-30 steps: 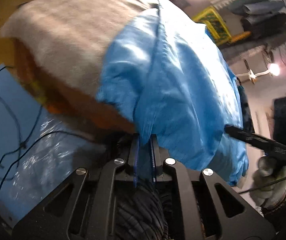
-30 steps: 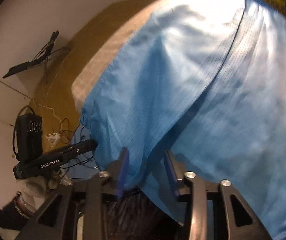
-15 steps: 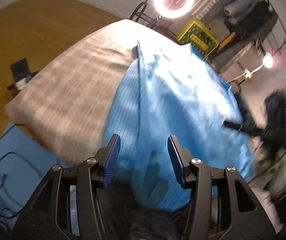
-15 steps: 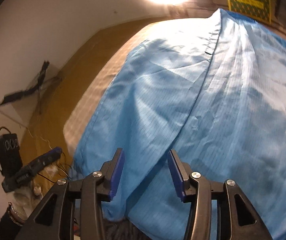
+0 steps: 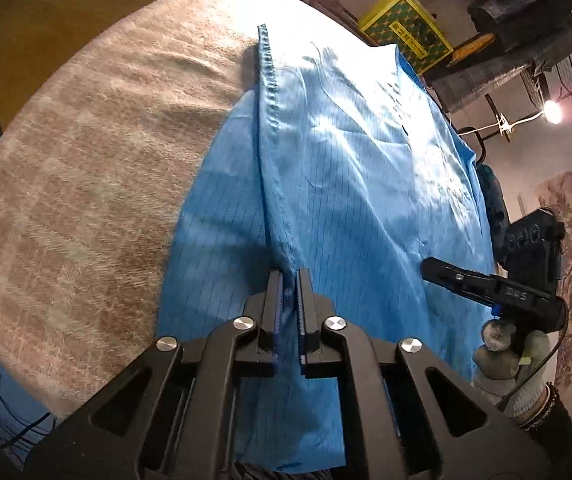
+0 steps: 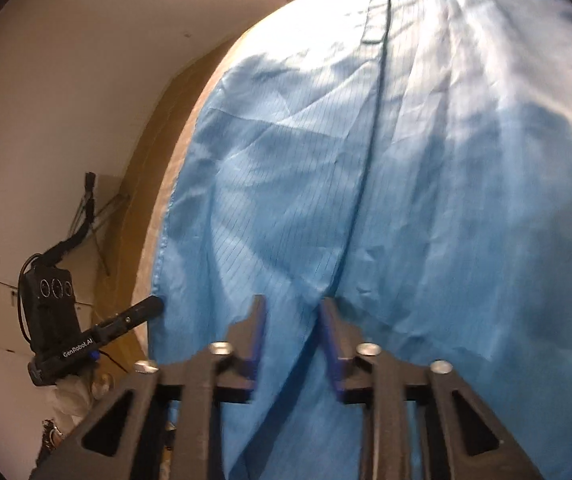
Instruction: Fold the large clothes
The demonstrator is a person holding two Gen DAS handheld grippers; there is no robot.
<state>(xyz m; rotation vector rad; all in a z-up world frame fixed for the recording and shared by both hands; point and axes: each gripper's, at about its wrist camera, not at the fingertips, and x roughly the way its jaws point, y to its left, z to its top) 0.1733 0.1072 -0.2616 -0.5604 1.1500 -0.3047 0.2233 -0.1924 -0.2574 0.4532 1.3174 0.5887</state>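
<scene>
Here the left tool [image 5: 289, 276] pinches the blue garment's [image 5: 349, 184] fold; the right tool's [image 6: 290, 304] jaws, closing, straddle cloth.

The left hand-held gripper [image 5: 289, 276] points steeply down with its jaws just closed tight on a fold of the blue garment [image 5: 357, 184], while the right hand-held gripper [image 6: 291, 304], equally tilted, has been closing, its jaws apart with cloth between them.

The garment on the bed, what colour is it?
Light blue garment with thin dark pinstripes, clearest in the left wrist view.
</scene>
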